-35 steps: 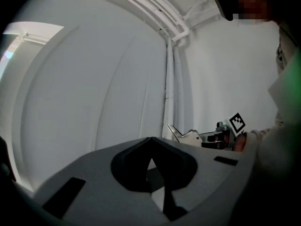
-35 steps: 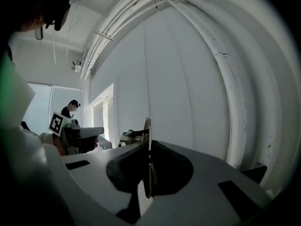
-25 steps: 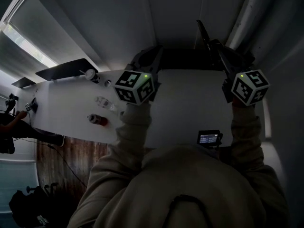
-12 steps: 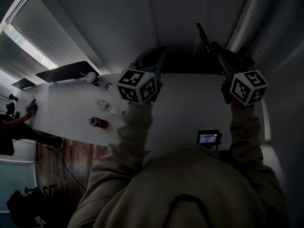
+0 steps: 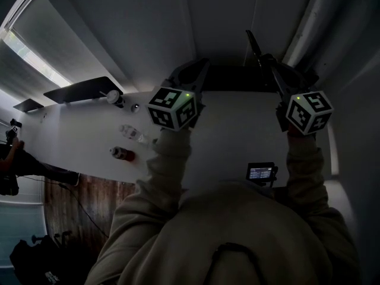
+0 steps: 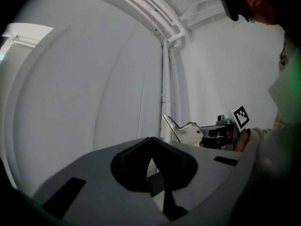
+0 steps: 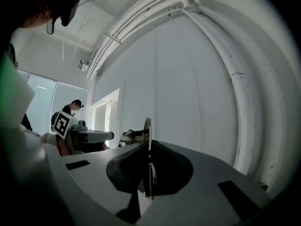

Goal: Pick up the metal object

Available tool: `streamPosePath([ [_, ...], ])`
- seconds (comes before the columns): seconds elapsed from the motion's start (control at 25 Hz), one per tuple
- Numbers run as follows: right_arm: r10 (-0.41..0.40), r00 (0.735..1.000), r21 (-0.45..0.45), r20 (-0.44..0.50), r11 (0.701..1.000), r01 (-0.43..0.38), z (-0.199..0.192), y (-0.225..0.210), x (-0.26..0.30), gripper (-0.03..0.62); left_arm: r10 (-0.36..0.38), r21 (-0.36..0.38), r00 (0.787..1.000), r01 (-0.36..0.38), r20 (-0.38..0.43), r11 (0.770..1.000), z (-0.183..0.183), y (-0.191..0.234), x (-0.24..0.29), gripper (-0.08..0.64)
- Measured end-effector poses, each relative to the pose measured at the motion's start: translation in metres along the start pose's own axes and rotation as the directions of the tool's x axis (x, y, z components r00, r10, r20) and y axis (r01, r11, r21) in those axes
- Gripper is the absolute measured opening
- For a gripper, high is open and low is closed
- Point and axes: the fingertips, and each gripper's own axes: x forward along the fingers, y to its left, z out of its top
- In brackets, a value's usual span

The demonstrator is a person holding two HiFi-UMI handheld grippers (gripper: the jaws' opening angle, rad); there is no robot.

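The metal object (image 5: 254,45) is a thin, flat, angled plate. My right gripper (image 5: 270,61) is shut on it and holds it up in the air toward the wall. In the right gripper view the plate (image 7: 147,126) shows edge-on between the closed pads of that gripper (image 7: 148,142). From the left gripper view it appears as a pale bracket (image 6: 184,132) sticking out of the right gripper. My left gripper (image 5: 199,69) is also raised, to the left of the right one. Its jaws (image 6: 151,140) meet at the tips with nothing between them.
Below both arms is a white table (image 5: 237,135) with a clear plastic bottle (image 5: 132,132), a red can (image 5: 122,153), a round white item (image 5: 113,95) and a small screen device (image 5: 261,172). White pipes (image 7: 244,79) run up the wall. A person (image 5: 9,159) is at the far left.
Both grippers have stayed raised, with only a slight shift. The right one keeps its hold on the plate. The person at the far left has moved a little.
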Motion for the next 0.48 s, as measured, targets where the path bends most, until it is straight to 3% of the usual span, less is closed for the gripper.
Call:
streamPosePath([
  [0.36,-0.009,1.000,0.037,0.000,0.999,0.009,-0.0057,-0.0078,0.0012,0.021,-0.004,-0.003,1.000,0.004,-0.010,1.000,-0.0044,0.0037,0.0047,0.002],
  [0.48,-0.021,1.000,0.040,-0.003,0.999,0.021,-0.0071,-0.0098,0.0020,0.021,-0.026,-0.036,1.000,0.026,0.003,0.999,-0.0004,0.0014,0.0054,0.002],
])
